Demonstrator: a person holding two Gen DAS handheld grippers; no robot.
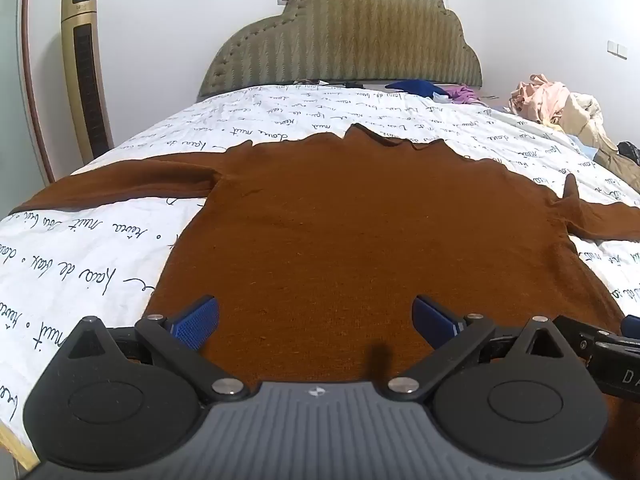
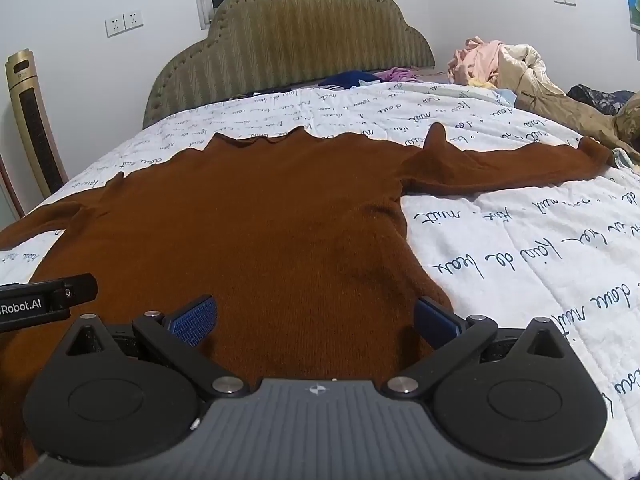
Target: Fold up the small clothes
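A brown long-sleeved sweater (image 1: 340,224) lies flat on the bed, hem towards me, collar towards the headboard, both sleeves spread sideways. It also shows in the right wrist view (image 2: 248,232). My left gripper (image 1: 316,322) is open and empty, hovering over the hem's left half. My right gripper (image 2: 316,320) is open and empty, over the hem's right half near the sweater's right edge. Part of the right gripper (image 1: 616,350) shows at the left view's right edge, and part of the left gripper (image 2: 44,300) at the right view's left edge.
The bed has a white quilt with black script (image 1: 80,264) and a padded olive headboard (image 1: 344,40). A heap of clothes (image 2: 520,68) lies at the far right, with more garments (image 1: 432,90) by the headboard. A gold tower fan (image 1: 86,72) stands on the left.
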